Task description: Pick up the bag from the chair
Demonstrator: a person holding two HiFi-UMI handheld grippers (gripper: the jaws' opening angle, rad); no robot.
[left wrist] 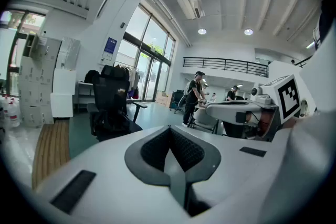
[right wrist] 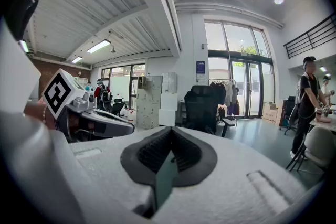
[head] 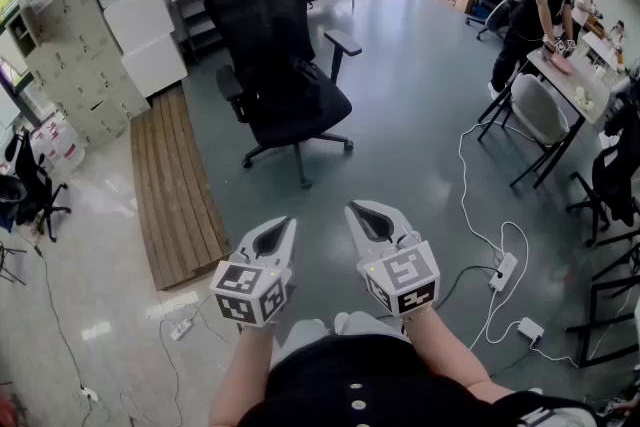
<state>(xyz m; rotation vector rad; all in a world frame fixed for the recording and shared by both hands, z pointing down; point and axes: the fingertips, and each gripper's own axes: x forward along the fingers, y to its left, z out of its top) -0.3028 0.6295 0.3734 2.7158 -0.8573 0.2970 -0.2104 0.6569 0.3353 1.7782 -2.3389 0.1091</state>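
A person holds 2 white handheld grippers side by side low in the head view, each with a cube of square black-and-white markers at its rear. The left gripper (head: pixel 290 221) has its jaws pressed together, with nothing between the dark ribbed pads. The right gripper (head: pixel 350 207) also has its jaws together and holds nothing. Both point forward at a black high-backed office chair on castors (head: pixel 285 80), which stands well apart from them across bare grey-green floor.

The bag should be on that chair. A dark bulk fills the seat and back, but black on black its outline cannot be told from the chair.

In the left gripper view the chair (left wrist: pixel 110 107) sits left of the closed jaw tips (left wrist: pixel 169 127). In the right gripper view the chair (right wrist: pixel 202 107) sits just above and right of the tips (right wrist: pixel 170 128).

A brown slatted wooden platform (head: pixel 170 185) lies on the floor left of the chair. At far right, a person in black (head: pixel 530 10) leans over a worktop (head: pixel 570 80).
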